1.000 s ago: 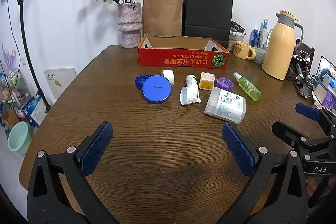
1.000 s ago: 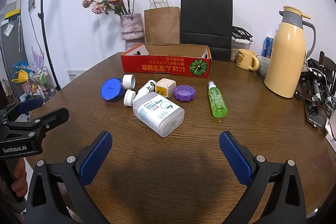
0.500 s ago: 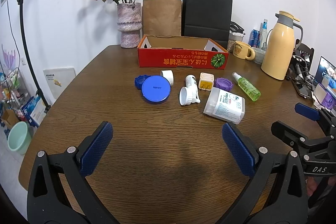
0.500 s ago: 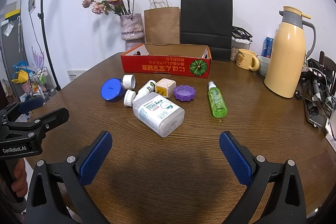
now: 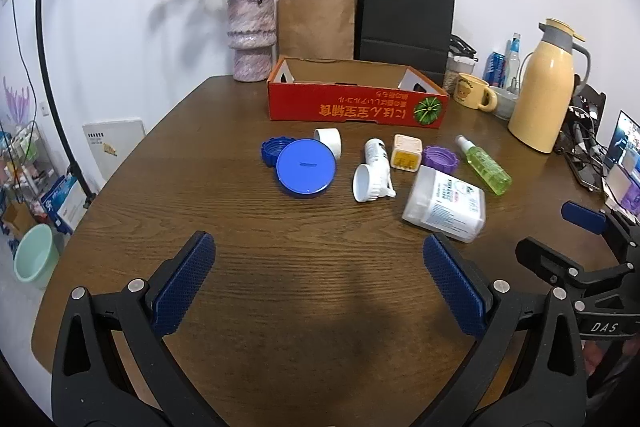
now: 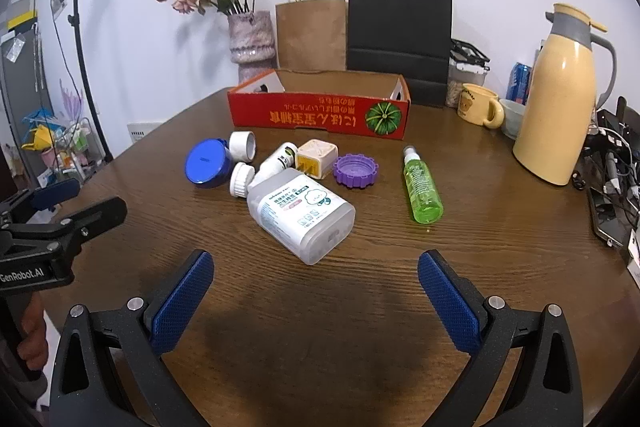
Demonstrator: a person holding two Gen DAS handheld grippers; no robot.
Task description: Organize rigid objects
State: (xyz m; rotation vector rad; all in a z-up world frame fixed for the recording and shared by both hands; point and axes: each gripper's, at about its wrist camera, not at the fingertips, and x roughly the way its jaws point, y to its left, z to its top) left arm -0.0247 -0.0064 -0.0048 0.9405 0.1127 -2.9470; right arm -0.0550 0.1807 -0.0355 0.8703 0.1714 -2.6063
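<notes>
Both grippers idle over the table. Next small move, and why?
Probably advance the right hand-held gripper toward the white labelled container: it lies on its side nearest that gripper, whose jaws are open and empty. The red cardboard box behind looks like its destination.

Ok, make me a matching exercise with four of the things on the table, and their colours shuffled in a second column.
Things:
1. spray bottle
2. ridged cap
3. big round lid
4. cardboard box

Colours:
A. blue
B. red
C. green
D. purple

Pairs: 1-C, 2-D, 3-A, 4-B
</notes>
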